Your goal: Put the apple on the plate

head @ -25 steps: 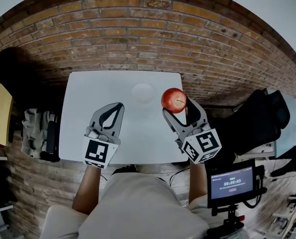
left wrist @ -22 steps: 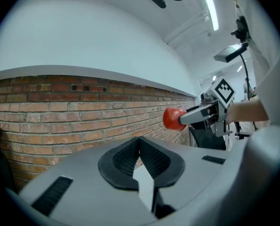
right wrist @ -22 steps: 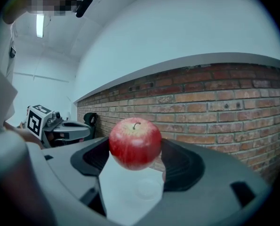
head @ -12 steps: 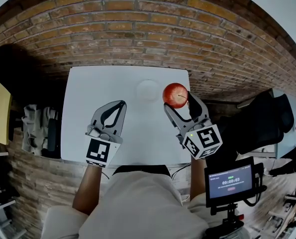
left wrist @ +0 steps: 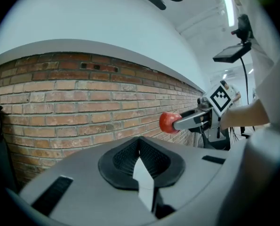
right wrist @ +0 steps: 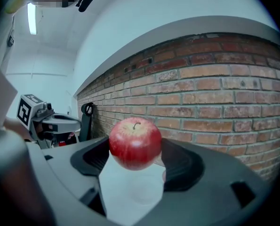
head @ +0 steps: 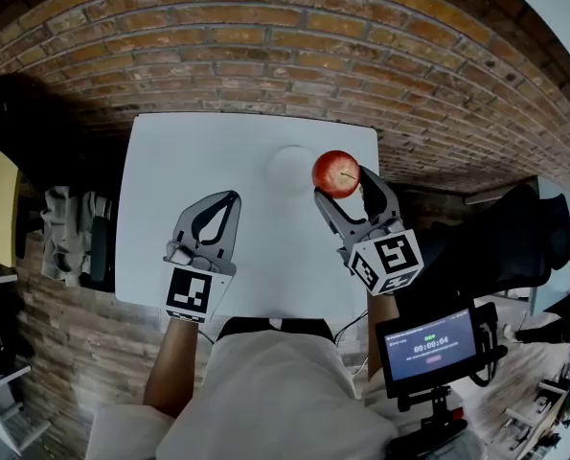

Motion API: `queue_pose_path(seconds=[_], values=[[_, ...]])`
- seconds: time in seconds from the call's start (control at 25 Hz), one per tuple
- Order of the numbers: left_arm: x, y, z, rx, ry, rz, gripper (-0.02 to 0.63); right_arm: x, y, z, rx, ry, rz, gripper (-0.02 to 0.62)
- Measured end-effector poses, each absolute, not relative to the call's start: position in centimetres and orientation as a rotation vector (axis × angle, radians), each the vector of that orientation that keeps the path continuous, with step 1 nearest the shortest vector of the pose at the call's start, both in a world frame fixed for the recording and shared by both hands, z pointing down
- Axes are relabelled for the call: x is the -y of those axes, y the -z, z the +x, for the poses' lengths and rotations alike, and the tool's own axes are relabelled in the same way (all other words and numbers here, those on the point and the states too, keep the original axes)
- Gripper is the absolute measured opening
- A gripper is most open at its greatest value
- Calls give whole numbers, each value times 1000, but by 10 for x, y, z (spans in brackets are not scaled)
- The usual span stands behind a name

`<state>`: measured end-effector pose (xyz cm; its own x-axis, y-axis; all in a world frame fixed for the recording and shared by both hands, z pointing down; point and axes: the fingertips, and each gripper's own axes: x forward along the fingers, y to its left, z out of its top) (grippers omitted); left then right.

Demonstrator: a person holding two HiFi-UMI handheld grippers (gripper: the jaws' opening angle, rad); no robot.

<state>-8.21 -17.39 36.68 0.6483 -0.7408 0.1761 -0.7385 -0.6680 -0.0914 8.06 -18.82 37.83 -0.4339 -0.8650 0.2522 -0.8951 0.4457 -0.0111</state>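
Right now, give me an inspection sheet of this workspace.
Surface: white table, mostly bare.
Job's things: red apple held off the table, overlapping the right edge of the white plate in the head view, not yet on it; plate empty.
Clutter: nothing seen on the table.
Grippers: right gripper shut on the apple; left gripper shut, empty, over the table's left half.
Cables: nothing seen on the table.
Surroundings: brick wall behind; screen on a stand at the right; grey items left of the table.
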Motion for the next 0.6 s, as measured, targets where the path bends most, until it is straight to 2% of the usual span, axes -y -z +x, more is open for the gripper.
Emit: queue_pose_path(seconds=[0.6], values=[[181,-403,-80,-1386,439,-2847,6,232,-433,79,2487,-199,1516,345]])
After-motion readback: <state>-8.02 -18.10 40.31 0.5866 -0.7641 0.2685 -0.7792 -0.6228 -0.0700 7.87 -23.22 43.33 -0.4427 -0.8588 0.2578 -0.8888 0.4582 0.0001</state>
